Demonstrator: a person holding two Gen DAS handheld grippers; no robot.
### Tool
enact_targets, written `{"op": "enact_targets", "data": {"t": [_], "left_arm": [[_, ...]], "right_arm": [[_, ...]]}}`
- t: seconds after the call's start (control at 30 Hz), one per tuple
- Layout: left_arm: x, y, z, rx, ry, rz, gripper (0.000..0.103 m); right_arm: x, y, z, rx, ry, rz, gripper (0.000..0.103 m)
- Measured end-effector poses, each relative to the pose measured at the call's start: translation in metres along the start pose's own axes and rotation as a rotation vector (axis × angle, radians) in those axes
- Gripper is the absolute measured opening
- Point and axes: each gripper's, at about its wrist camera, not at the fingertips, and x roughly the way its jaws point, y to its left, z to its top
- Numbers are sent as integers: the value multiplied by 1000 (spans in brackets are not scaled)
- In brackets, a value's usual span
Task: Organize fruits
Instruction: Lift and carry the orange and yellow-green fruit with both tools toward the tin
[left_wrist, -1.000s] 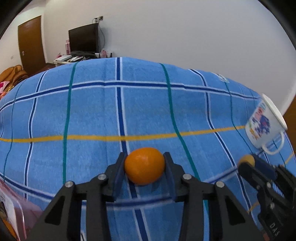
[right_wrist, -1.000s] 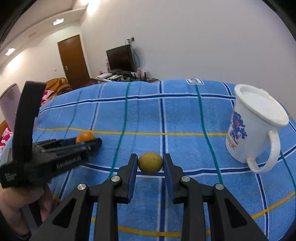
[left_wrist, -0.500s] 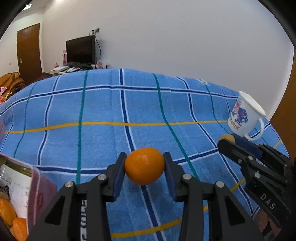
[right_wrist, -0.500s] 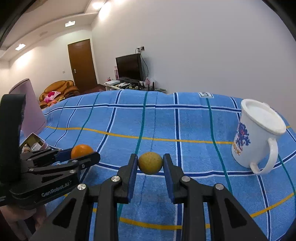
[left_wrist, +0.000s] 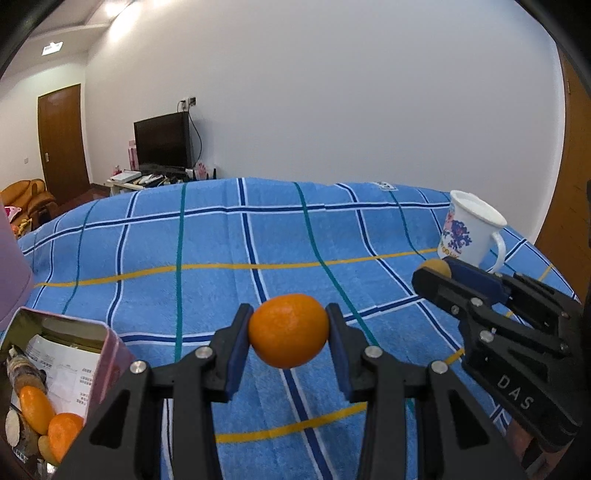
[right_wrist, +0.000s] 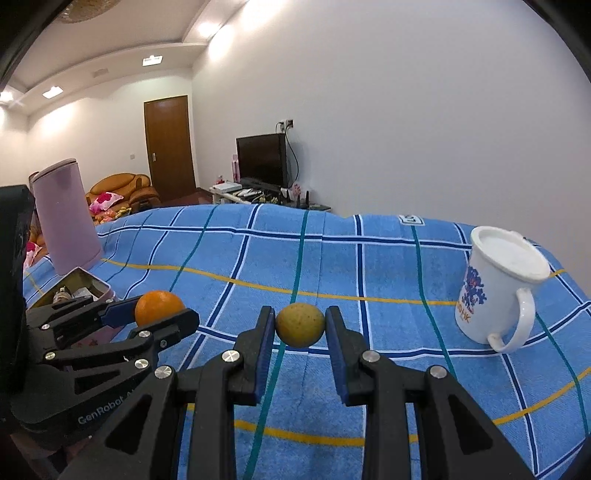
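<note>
My left gripper (left_wrist: 288, 336) is shut on an orange tangerine (left_wrist: 288, 335), held above the blue checked cloth (left_wrist: 221, 251). In the right wrist view the same tangerine (right_wrist: 159, 307) shows at the left, in the left gripper (right_wrist: 162, 317). My right gripper (right_wrist: 300, 326) is shut on a small yellow-green fruit (right_wrist: 300, 324); that fruit (left_wrist: 437, 267) peeks out at the right gripper's tip in the left wrist view. A pink tin (left_wrist: 110, 354) at the lower left holds two tangerines (left_wrist: 48, 421) among papers and other items.
A white printed mug (right_wrist: 495, 288) stands upright on the cloth at the right. A tall pink container (right_wrist: 66, 221) stands behind the pink tin (right_wrist: 92, 284). Beyond the table lie a television, a door and a sofa.
Both grippers have lifted and drawn back toward the left with their fruits still held. The pink tin has come into view at the lower left, and more of the room shows.
</note>
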Motion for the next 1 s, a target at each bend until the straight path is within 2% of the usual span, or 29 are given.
{"op": "enact_targets", "data": {"t": [0.53,1.0], "left_arm": [[-36,0,-16,44,-79,43,41],[-56,7,-26,45,-109,59,41]], "right_arm": [[-29,22,-11,-16,-51,13,30],[-45,34,-19,-41,-75,25,30]]}}
